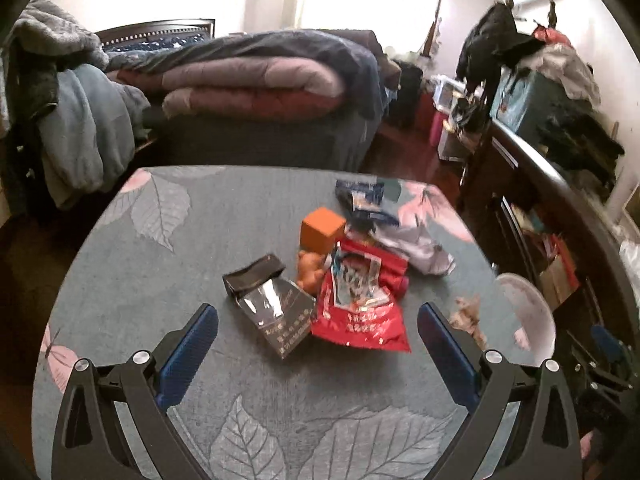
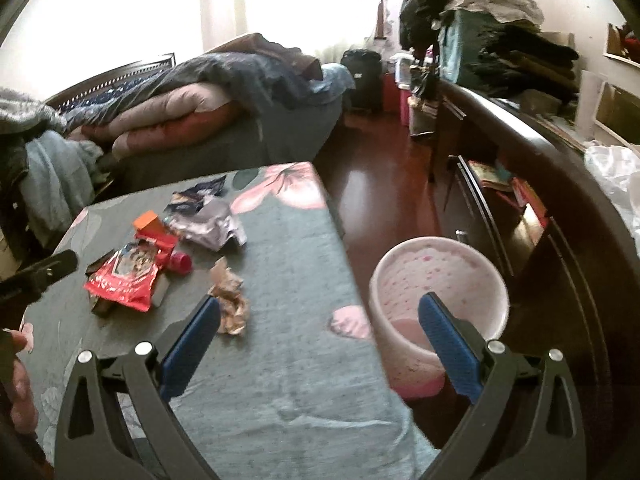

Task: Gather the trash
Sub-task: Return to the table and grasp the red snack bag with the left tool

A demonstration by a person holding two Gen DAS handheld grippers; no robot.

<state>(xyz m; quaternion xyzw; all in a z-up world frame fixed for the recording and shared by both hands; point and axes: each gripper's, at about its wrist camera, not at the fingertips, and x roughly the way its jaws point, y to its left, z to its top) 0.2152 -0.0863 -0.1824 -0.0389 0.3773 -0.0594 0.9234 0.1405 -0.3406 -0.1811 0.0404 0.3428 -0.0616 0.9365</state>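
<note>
Trash lies in a heap on the leaf-patterned table (image 1: 160,264): a black packet (image 1: 272,304), a red wrapper (image 1: 360,312), an orange box (image 1: 322,232), a blue wrapper (image 1: 360,196) and a pale lilac wrapper (image 1: 416,248). A crumpled brown paper (image 2: 230,300) lies apart, near the table's right edge. My left gripper (image 1: 318,312) hovers open just short of the black packet and red wrapper, holding nothing. My right gripper (image 2: 320,302) stands wide open and holds nothing; its left finger is beside the brown paper, its right finger is over the pink-white bin (image 2: 496,280).
The bin stands on the wooden floor (image 2: 372,184) right against the table's right edge. A dark curved desk (image 2: 560,184) with shelves runs beyond it. A bed (image 1: 260,92) piled with quilts lies behind the table. A person's hand (image 2: 16,368) shows at the left.
</note>
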